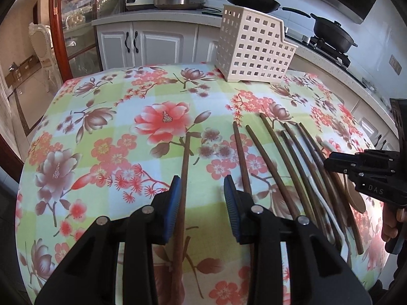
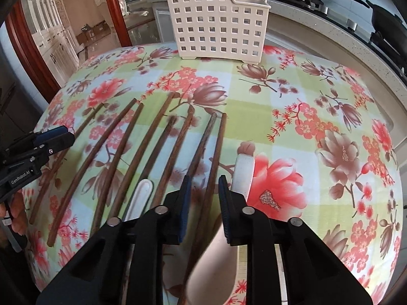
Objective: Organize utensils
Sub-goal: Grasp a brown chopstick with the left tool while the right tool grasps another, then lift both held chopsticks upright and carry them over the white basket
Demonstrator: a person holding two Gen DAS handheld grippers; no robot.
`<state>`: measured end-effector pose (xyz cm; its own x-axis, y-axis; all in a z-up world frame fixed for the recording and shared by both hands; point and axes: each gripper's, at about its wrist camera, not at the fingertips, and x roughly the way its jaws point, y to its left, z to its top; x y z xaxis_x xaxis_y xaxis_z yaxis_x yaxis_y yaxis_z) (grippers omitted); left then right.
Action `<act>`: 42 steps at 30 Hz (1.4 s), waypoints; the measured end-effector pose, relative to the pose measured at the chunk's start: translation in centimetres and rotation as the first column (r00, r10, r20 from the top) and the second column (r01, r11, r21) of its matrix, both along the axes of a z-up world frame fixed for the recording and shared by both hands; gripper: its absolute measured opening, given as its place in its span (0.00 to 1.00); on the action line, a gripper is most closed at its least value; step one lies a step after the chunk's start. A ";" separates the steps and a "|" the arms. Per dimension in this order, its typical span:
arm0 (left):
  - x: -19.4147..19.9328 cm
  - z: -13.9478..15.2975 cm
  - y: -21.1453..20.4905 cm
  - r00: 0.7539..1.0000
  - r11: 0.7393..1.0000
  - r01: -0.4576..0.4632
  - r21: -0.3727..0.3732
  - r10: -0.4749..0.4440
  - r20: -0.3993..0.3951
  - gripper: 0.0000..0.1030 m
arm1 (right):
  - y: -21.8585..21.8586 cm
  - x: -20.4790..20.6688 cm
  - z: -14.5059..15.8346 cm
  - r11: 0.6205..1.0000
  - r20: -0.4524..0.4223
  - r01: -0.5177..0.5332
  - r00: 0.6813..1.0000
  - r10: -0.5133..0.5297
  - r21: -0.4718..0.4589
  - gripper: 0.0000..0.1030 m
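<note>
Your left tool stands partly open over the flowered tabletop, with one brown chopstick lying between its blue pads, hard against the left pad and clear of the right one; whether that stick is truly gripped cannot be told. Your right tool is narrower, its blue pads framing another brown chopstick that runs up between them, near but not plainly pressed by either pad. Just beside its right pad lies the handle of a white spoon, whose pale bowl sits blurred under the tool. To the left of it, a row of brown chopsticks fans out across the cloth, with a second white spoon handle lying among them. In the left wrist view the same row lies to the right, together with a wooden spoon under the right tool. At the far edge of the tabletop, well apart from both tools, a cream perforated utensil holder stands upright.
</note>
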<state>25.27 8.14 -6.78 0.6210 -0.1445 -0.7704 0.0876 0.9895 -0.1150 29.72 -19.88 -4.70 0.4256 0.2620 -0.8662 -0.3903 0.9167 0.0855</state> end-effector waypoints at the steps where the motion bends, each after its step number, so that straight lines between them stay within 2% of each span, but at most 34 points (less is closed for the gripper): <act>1: 0.0 -0.1 0.1 1.000 1.000 -0.001 0.003 0.001 -0.001 0.33 | 0.0 0.0 0.0 1.000 0.000 -0.001 1.000 0.001 -0.003 0.17; 10: 0.7 -0.9 -0.1 1.000 0.997 0.012 0.081 -0.010 -0.028 0.33 | 0.7 0.5 -0.7 0.998 0.017 -0.012 1.000 0.013 -0.055 0.14; 15: 1.1 -1.3 -0.4 0.999 0.993 0.025 0.113 -0.020 -0.044 0.33 | 0.6 0.9 -0.8 0.999 0.019 -0.013 1.000 0.014 -0.036 0.12; 17: 1.3 -1.3 -0.6 0.999 0.991 0.026 0.130 -0.021 -0.044 0.28 | 0.7 0.8 -0.8 0.999 0.027 -0.016 0.999 0.017 -0.034 0.12; 20: 1.9 -1.2 -0.4 0.998 0.990 0.018 0.138 -0.010 -0.057 0.06 | 0.6 0.8 -0.8 1.000 0.031 -0.014 0.999 0.015 -0.021 0.10; 25: 1.8 -0.7 -0.4 0.997 0.991 0.033 0.126 -0.024 -0.071 0.06 | 0.1 0.8 -0.5 0.999 0.031 -0.017 0.999 0.016 0.038 0.08; 28: 1.2 0.6 -0.4 0.998 0.995 0.031 0.097 -0.026 -0.049 0.06 | -0.1 0.3 0.6 0.996 0.053 -0.035 0.998 0.031 0.077 0.08; 36: -0.4 5.1 -1.4 0.998 0.995 0.014 0.102 -0.019 0.054 0.06 | -1.0 -0.6 5.0 0.985 0.142 -0.067 0.989 0.044 0.161 0.08; 42: -2.0 9.0 -1.7 0.988 0.995 -0.013 0.104 -0.003 0.152 0.06 | -2.5 -0.8 7.8 0.977 0.203 -0.065 0.979 0.023 0.204 0.08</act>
<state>23.27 6.47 2.23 0.7322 -0.0655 -0.6779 0.0916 0.9958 0.0027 28.89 -22.38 3.13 0.5673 0.4496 -0.6899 -0.4581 0.8685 0.1893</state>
